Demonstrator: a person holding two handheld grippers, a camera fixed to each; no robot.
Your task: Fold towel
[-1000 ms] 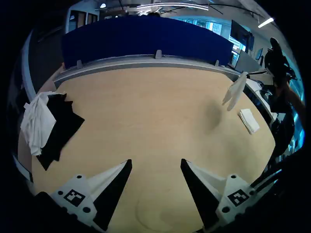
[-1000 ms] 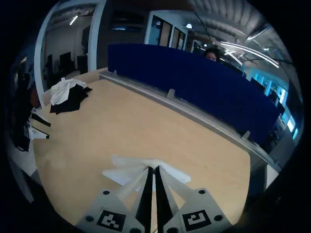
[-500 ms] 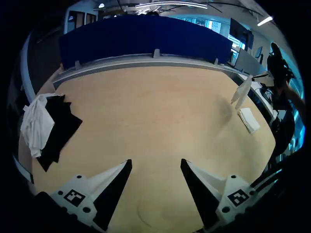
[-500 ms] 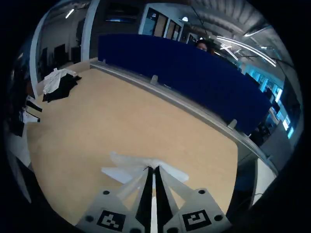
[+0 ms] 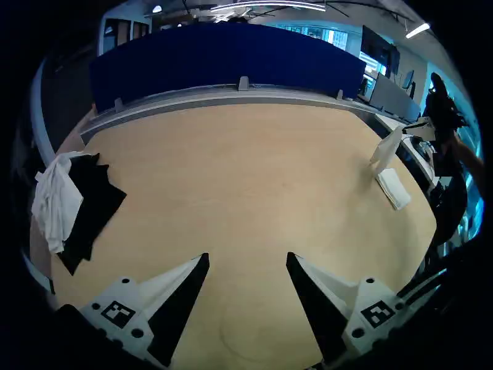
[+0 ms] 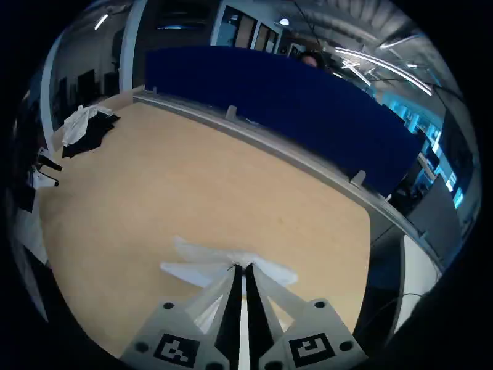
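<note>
Farther toward the right edge of the surface (image 5: 246, 172) the towel (image 6: 274, 271) is carried, clamped in the closed right gripper (image 6: 242, 269); the left gripper (image 5: 246, 262) is held open. Through overshoot, it could be dropped off that edge.

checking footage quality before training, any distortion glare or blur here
Left gripper view: fisheye bows the divider and table edge; even light, no glare on it. Right gripper view: same bowing; the towel at the claw looks pale and soft; far left background dim.
</note>
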